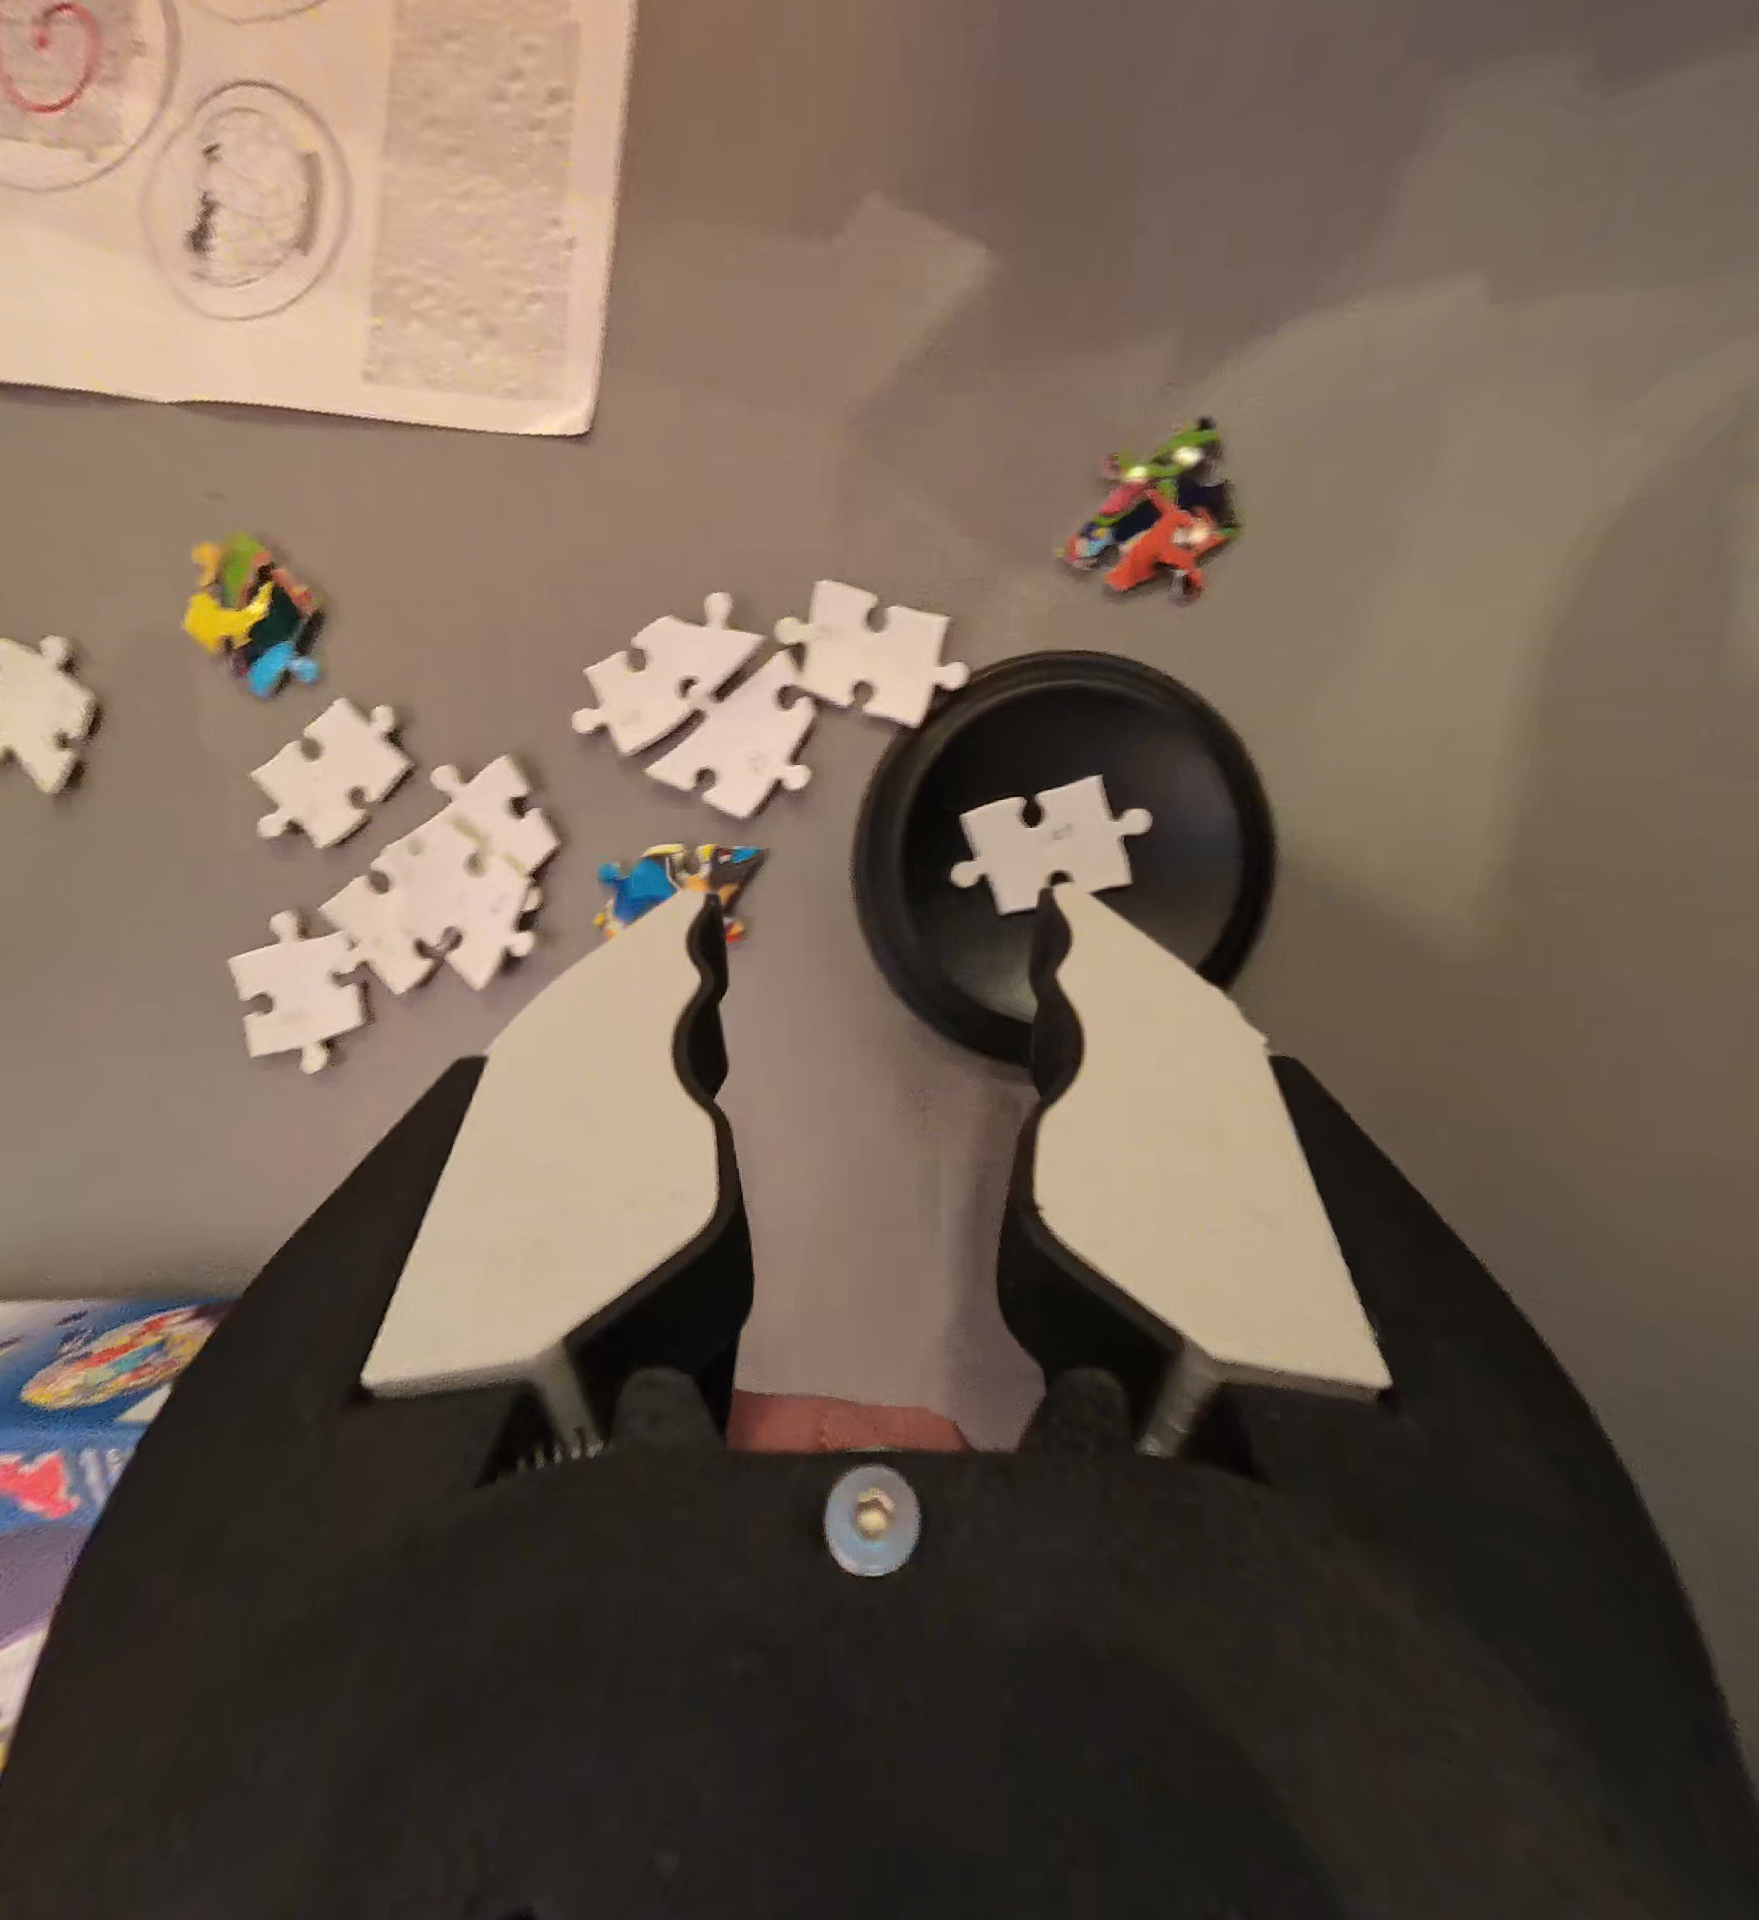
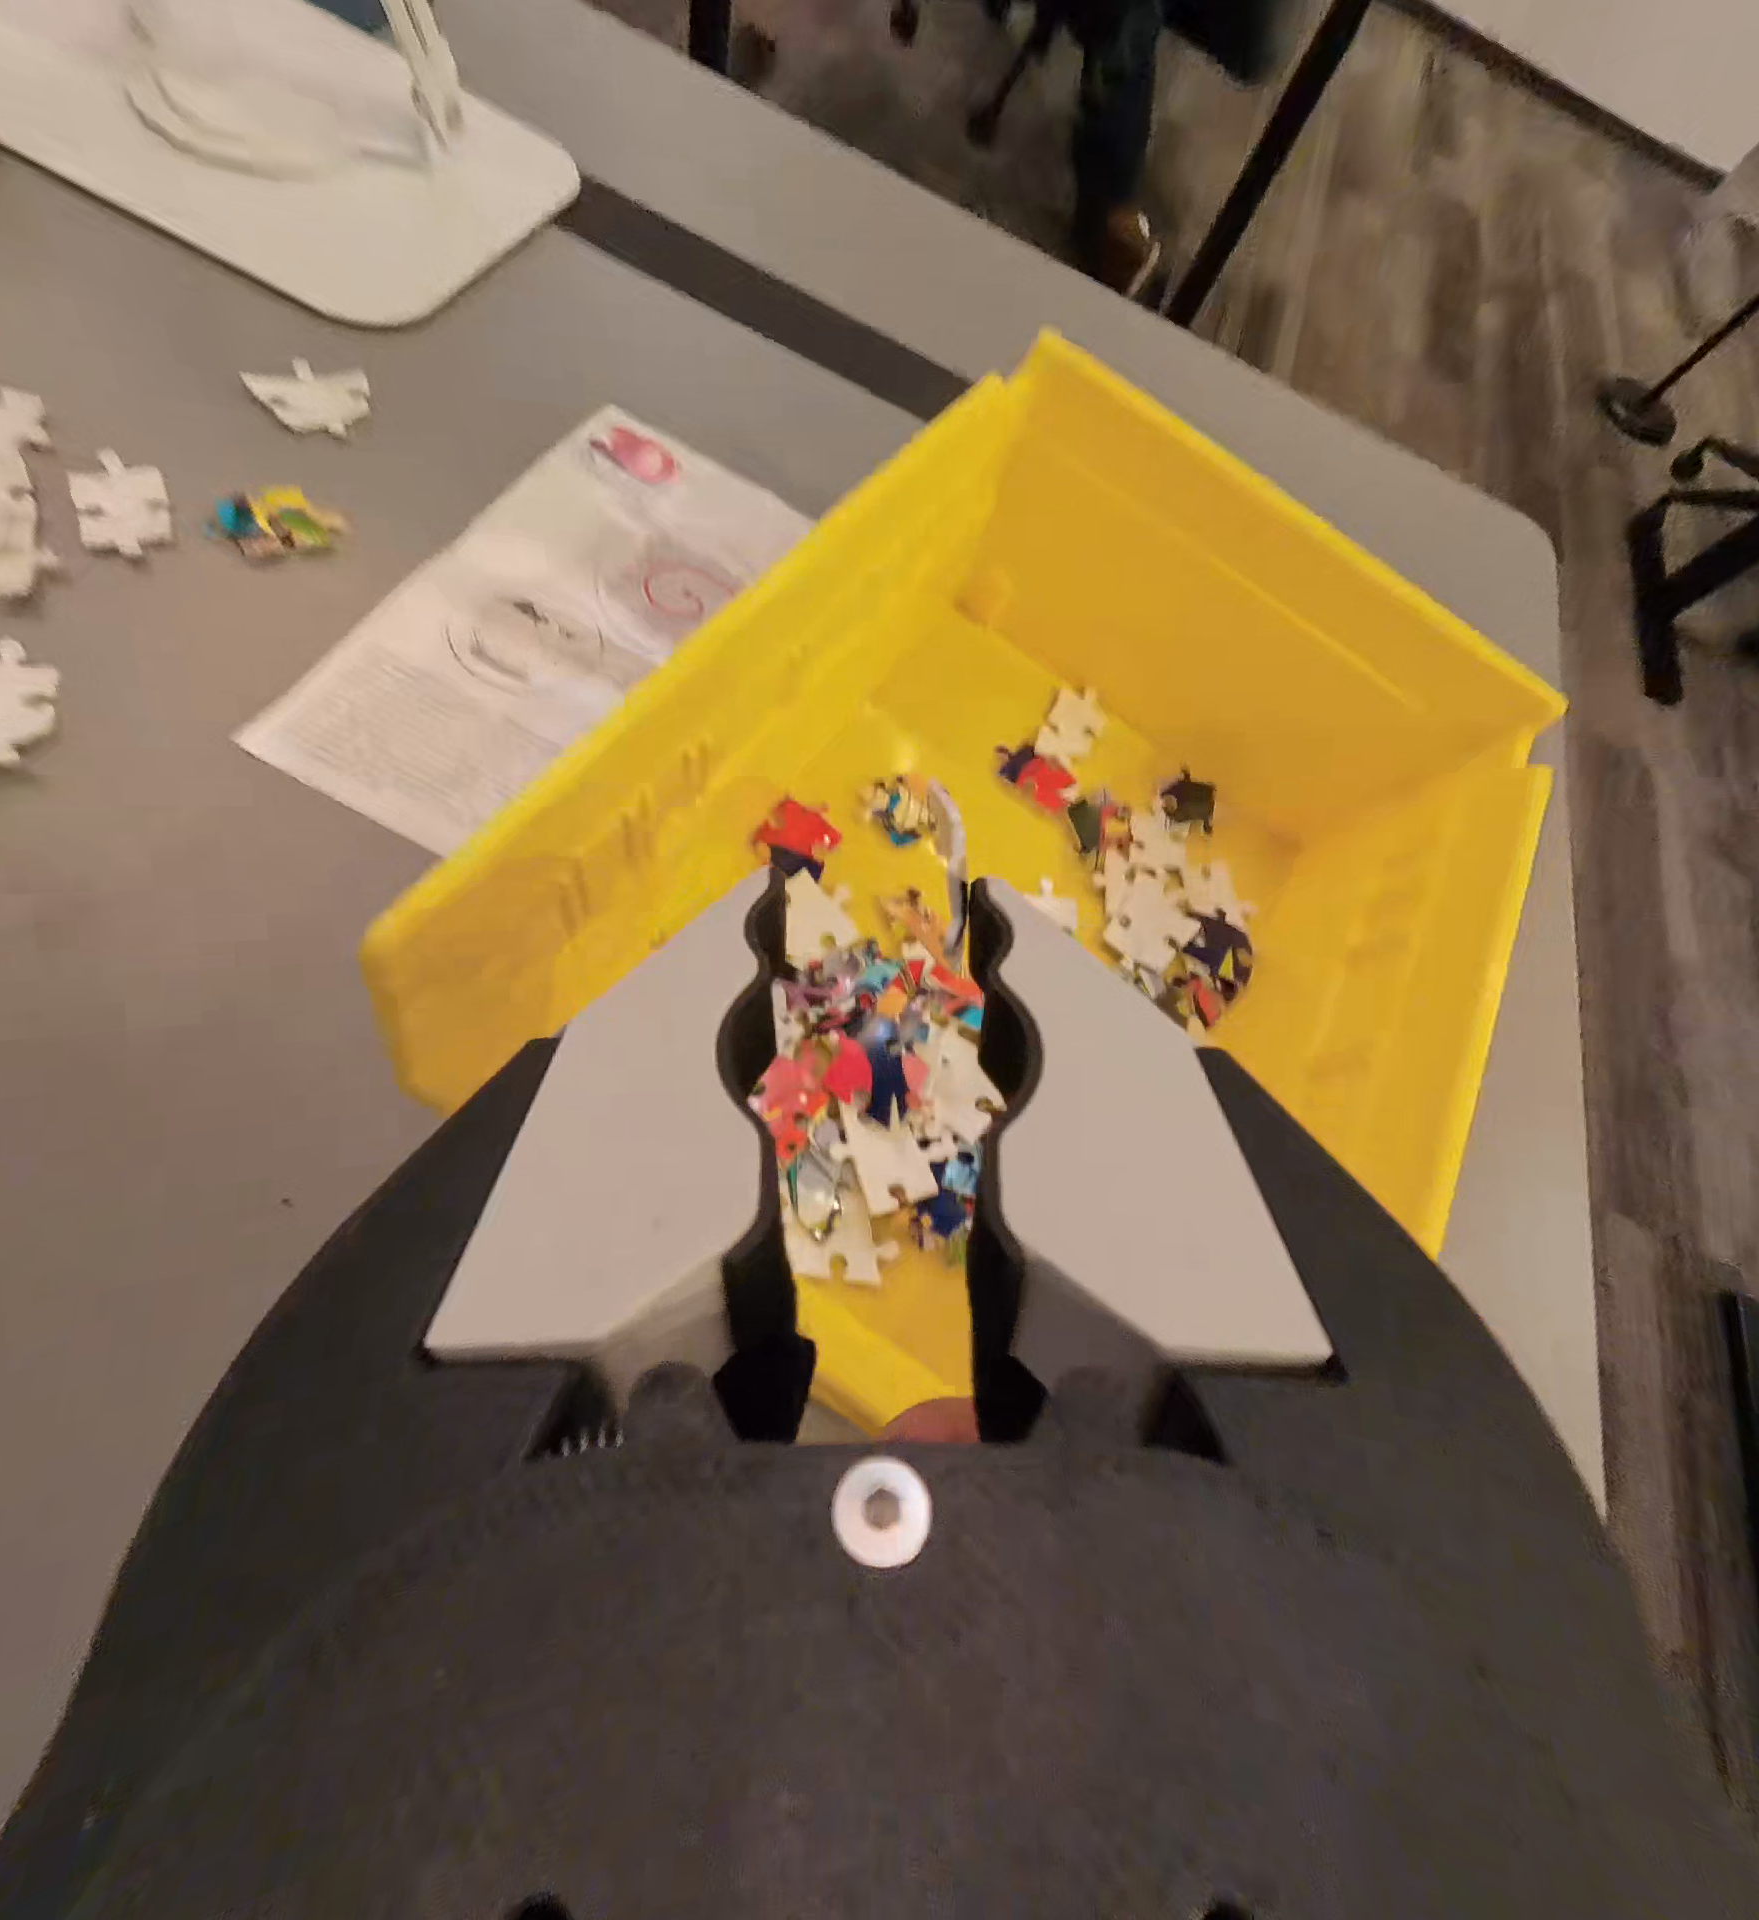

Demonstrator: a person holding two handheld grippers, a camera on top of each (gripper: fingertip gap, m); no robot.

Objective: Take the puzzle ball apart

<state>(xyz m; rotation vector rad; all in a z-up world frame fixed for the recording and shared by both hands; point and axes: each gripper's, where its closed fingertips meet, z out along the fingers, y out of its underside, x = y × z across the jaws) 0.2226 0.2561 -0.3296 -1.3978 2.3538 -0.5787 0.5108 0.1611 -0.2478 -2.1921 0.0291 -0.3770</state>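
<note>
No whole puzzle ball shows, only loose curved pieces. In the left wrist view my left gripper (image 1: 880,904) is open and empty above the grey table. Its right fingertip is at the edge of a white piece (image 1: 1051,842) lying in a black round stand (image 1: 1145,727). Several white-side-up pieces (image 1: 709,707) and a few coloured ones (image 1: 257,613) lie to the left. My right gripper (image 2: 875,888) is open over a yellow bin (image 2: 1166,582) holding a heap of pieces (image 2: 885,1081). A thin piece (image 2: 953,862) shows edge-on by its right fingertip.
A printed instruction sheet (image 1: 262,197) lies at the far left, also in the right wrist view (image 2: 542,644). The puzzle box (image 1: 13,1475) sits near left. A white flat base (image 2: 335,208) stands at the back. The table edge and floor with stands lie right of the bin. My right fingertips sit around 30 cm from my left ones.
</note>
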